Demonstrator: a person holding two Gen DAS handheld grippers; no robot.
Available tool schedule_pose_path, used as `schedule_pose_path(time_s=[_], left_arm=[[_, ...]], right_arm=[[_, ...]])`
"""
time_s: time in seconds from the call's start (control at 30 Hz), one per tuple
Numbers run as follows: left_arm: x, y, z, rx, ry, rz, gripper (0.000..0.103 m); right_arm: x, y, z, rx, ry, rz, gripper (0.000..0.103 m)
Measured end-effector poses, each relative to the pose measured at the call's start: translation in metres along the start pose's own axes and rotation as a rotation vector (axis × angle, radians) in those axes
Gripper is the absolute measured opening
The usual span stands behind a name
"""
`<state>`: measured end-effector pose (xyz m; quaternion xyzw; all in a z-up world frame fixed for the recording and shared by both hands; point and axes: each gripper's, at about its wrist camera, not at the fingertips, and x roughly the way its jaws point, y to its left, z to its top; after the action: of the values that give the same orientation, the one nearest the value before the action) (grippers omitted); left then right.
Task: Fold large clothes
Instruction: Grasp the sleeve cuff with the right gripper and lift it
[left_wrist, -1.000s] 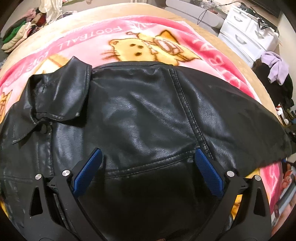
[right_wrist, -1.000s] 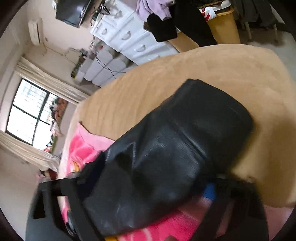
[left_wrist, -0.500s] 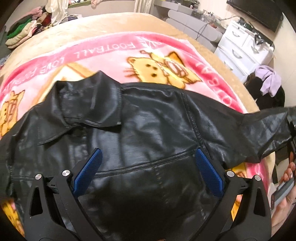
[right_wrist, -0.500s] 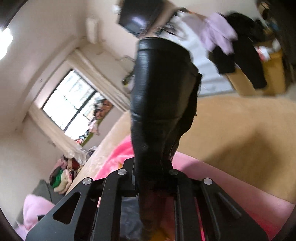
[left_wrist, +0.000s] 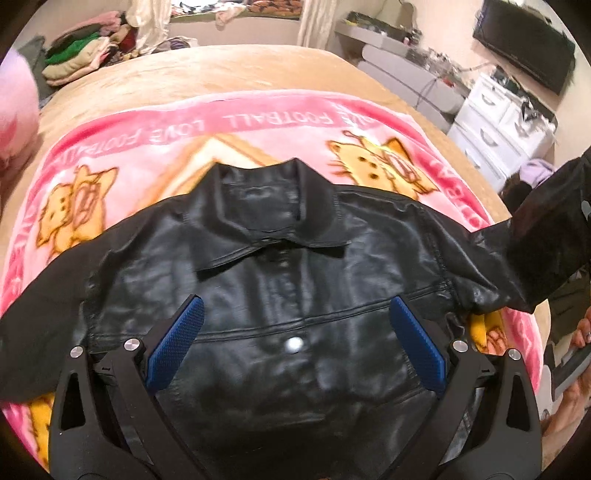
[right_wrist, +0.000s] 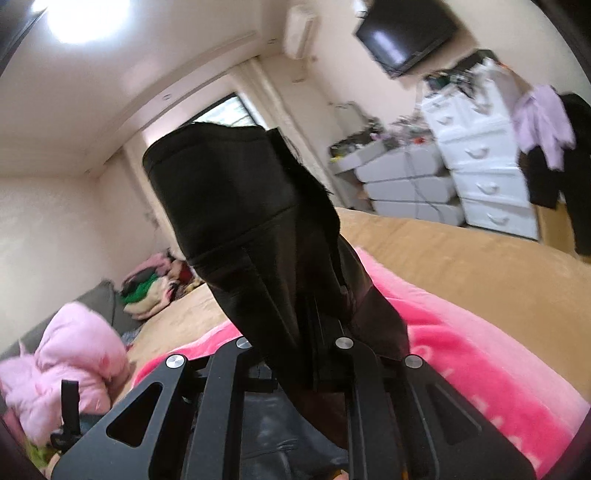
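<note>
A black leather jacket (left_wrist: 280, 280) lies front up on a pink cat-print blanket (left_wrist: 258, 122), collar toward the far side. My left gripper (left_wrist: 295, 336) is open and empty, hovering over the jacket's chest, its blue pads (left_wrist: 173, 347) wide apart. My right gripper (right_wrist: 295, 347) is shut on the jacket's right sleeve (right_wrist: 240, 221) and holds it lifted off the bed; the sleeve stands up in front of the camera. The same raised sleeve shows at the right edge of the left wrist view (left_wrist: 546, 243).
The blanket lies on a tan bed cover (left_wrist: 221, 70). White drawer units (left_wrist: 498, 122) and a wall TV (right_wrist: 406, 29) stand at the right. A pile of clothes (left_wrist: 81, 55) sits beyond the bed's far left. A pink padded jacket (right_wrist: 62, 369) lies at the left.
The left gripper's view has swung from the jacket's right shoulder to its centre. The right gripper closed on the sleeve and raised it off the bed, higher now than half a second ago.
</note>
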<state>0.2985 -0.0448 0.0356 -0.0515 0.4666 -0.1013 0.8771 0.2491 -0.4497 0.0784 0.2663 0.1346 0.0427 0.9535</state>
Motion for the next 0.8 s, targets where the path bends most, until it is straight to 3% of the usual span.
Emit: schedule_pose_path(time_s=[0.13, 0.33, 0.47, 0.8], left_arm=[[-0.019, 0.033, -0.016, -0.048, -0.056, -0.155, 0.094], [-0.027, 0.077, -0.041, -0.131, -0.066, -0.105, 0.094], [-0.029, 0.098, -0.045, -0.191, -0.074, -0.129, 0.094], [-0.043, 0.118, -0.038, -0.263, -0.109, -0.306, 0.094]], right_arm=[[0.013, 0.041, -0.011, -0.078, 0.041, 0.069, 0.010], [0.036, 0.087, -0.027, -0.147, 0.093, 0.144, 0.010], [0.046, 0.120, -0.047, -0.190, 0.143, 0.191, 0.010], [0.067, 0.193, -0.106, -0.324, 0.249, 0.289, 0.010]])
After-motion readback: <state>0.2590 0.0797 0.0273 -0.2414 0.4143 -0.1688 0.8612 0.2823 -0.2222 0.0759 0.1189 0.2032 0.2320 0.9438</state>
